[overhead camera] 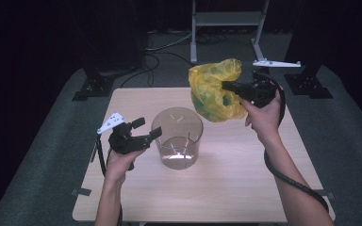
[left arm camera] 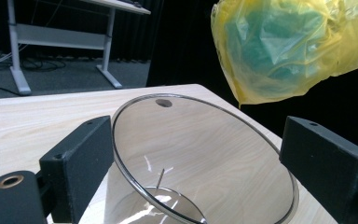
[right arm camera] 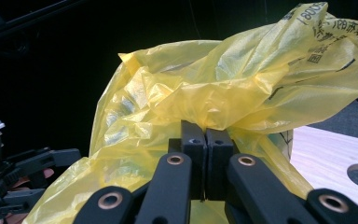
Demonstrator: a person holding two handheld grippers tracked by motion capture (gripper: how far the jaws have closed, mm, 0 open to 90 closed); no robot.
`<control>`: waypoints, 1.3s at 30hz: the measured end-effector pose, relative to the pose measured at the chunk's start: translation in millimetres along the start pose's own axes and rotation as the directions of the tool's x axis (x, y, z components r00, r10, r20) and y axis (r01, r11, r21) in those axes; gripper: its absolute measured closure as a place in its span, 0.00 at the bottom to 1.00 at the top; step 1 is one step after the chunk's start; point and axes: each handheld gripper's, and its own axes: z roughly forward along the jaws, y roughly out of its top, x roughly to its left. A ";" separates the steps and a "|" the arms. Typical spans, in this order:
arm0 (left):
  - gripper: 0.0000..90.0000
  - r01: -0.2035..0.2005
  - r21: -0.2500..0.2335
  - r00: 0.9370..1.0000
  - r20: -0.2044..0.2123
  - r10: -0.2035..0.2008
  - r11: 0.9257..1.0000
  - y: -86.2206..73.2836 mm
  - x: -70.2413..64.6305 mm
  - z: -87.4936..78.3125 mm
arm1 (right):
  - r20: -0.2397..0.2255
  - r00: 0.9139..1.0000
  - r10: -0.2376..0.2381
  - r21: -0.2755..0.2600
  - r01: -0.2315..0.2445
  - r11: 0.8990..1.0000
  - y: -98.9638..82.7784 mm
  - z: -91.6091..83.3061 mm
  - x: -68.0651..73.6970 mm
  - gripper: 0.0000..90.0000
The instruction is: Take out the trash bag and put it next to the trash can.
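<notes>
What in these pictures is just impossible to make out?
- The green thing inside the yellow bag: left gripper view, blurred by the film.
- Printed writing on the bag: right gripper view, cut off by the top edge, crumpled.
- Bottom of the clear bucket: left gripper view, cut off by the lower edge.

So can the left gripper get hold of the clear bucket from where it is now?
Probably yes: the left gripper is open right beside the clear bucket, its jaws either side of the rim, with nothing between.
</notes>
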 end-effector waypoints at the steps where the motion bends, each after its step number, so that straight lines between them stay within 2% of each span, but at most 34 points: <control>1: 0.10 0.001 -0.001 1.000 -0.002 -0.001 1.000 0.0 0.4 -0.1 | 0.003 1.000 0.002 0.002 -0.002 1.000 -0.8 -0.1 -1.9 1.00; 23: 0.10 0.010 -0.002 1.000 0.000 -0.010 1.000 -0.6 1.4 1.0 | 0.042 0.997 0.060 0.025 -0.061 0.998 -23.2 3.4 -29.3 1.00; 39: 0.10 0.005 0.006 1.000 0.012 -0.005 1.000 -0.4 -0.2 3.3 | 0.056 0.995 0.084 0.042 -0.086 0.995 -35.4 6.8 -38.3 1.00</control>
